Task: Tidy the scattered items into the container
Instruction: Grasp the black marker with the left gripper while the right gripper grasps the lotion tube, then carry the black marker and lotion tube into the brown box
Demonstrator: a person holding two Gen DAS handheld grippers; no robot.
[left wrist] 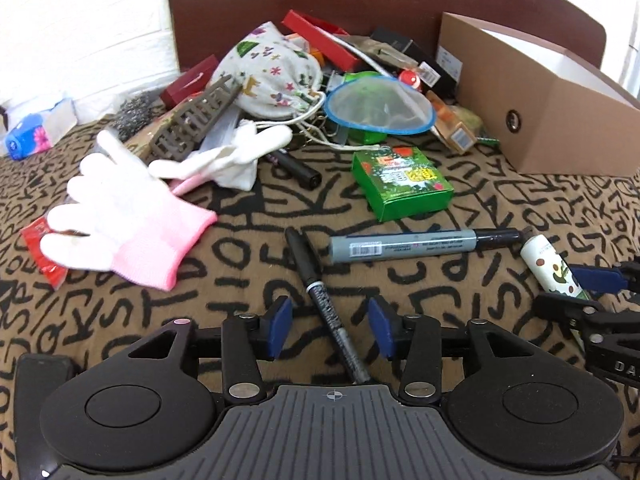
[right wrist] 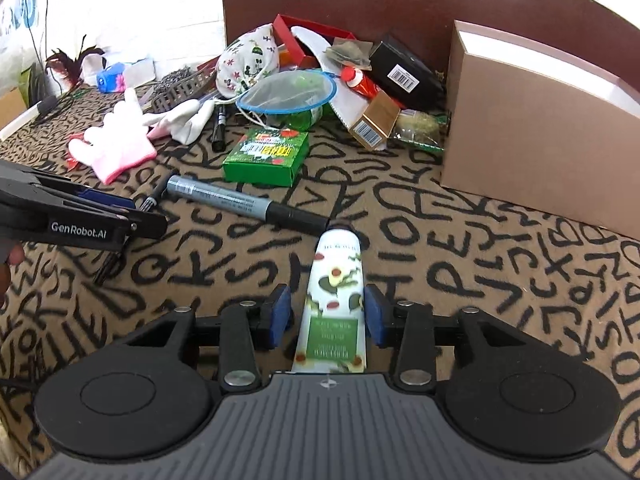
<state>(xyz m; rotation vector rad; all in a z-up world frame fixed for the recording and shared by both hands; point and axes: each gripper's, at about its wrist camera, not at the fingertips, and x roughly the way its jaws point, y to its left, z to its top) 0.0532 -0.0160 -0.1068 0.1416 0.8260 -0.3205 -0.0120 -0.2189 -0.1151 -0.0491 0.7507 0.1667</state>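
cover (left wrist: pixel 400 280): woven cloth, matt, black letters on tan
container (right wrist: pixel 520 152): smooth matt cardboard, brown
headboard (left wrist: pixel 360 8): glossy dark wood look
glove (left wrist: pixel 132 224): soft knit, white and pink
pouch (left wrist: pixel 272 76): printed cotton cloth
grey marker (left wrist: pixel 404 245): smooth plastic, paper label
tube (right wrist: pixel 338 304): glossy plastic
green box (right wrist: pixel 266 156): glossy printed card
gripper pads (left wrist: pixel 280 326): matt blue rubber
scourer (left wrist: pixel 134 114): rough steel wire, near the cover's far left edge
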